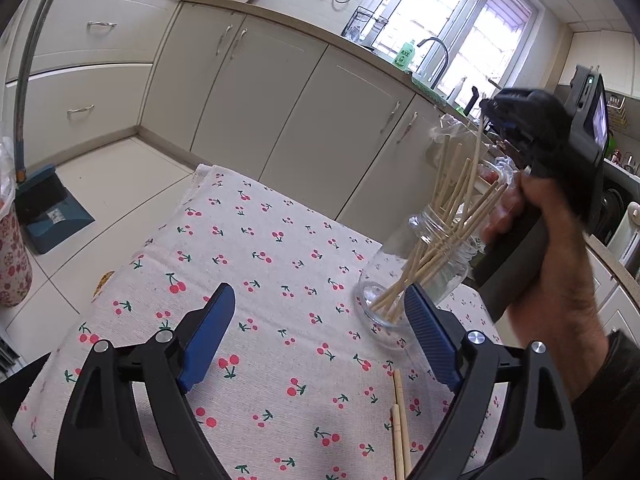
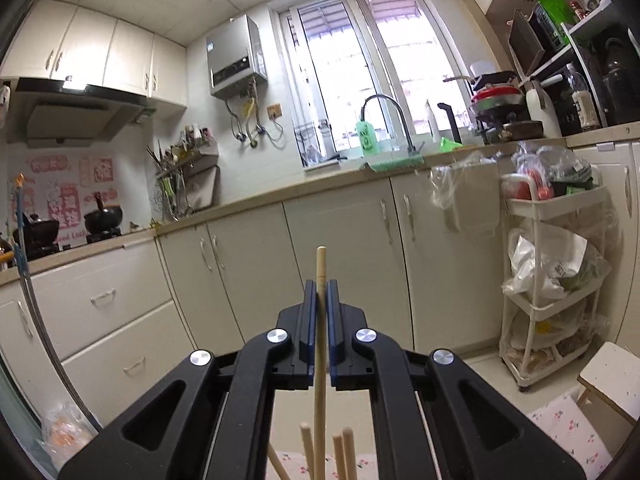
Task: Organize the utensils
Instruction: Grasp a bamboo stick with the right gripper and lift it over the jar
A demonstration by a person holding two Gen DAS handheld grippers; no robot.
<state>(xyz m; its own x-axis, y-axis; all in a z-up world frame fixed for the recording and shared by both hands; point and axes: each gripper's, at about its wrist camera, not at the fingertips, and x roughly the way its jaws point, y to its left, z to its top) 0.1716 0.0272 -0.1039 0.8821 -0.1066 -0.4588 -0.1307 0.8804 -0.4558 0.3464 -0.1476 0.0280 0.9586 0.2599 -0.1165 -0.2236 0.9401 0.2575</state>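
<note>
A clear glass jar (image 1: 416, 276) stands on the cherry-print cloth (image 1: 280, 248) and holds several wooden chopsticks (image 1: 448, 216). My right gripper (image 2: 320, 286) is shut on one chopstick (image 2: 320, 320) and holds it upright over the jar; in the left wrist view it (image 1: 490, 110) is above the jar, blurred. Tops of the jar's chopsticks (image 2: 344, 452) show below it. My left gripper (image 1: 320, 312) is open and empty, low over the cloth, its right finger beside the jar's base. Two loose chopsticks (image 1: 400, 428) lie on the cloth near its right finger.
White kitchen cabinets (image 1: 280, 92) and a counter with sink faucet (image 2: 388, 120) run behind the table. A blue dustpan (image 1: 52, 208) stands on the floor at left. A white trolley (image 2: 552, 280) with bags and a stool (image 2: 612, 380) stand at right.
</note>
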